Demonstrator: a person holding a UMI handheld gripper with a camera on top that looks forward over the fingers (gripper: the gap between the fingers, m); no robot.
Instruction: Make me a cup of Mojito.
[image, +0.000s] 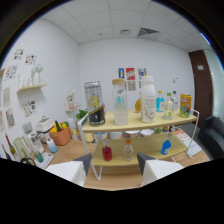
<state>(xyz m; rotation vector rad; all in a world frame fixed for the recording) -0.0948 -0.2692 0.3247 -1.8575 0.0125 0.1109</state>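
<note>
The gripper (114, 167) points at a two-tier shelf (150, 121) with pale wooden boards and thin white metal legs, standing on a wooden tabletop (70, 150). Its two fingers (85, 162), grey wedge-shaped tips on white bodies, stand apart with nothing between them, so they are open and hold nothing.

The drink things sit beyond the fingers on the shelf. On the top board, from the left, are a clear cylindrical jar on a dark base (94, 104), a tall clear glass container with a wooden lid (120, 102), a big white opaque bottle with a rounded shoulder (148, 100), some smaller clear bottles (167, 105) and a yellow can (185, 105). On the lower board stand a small bottle of red liquid (106, 152), a small clear bottle (128, 150) and a blue item (166, 147).

Left of the shelf, an orange pot (61, 135) holds assorted things, near a white kettle-like appliance (44, 125). A white wall shelf (31, 88) hangs above, and small posters (130, 73) hang on the back wall.
</note>
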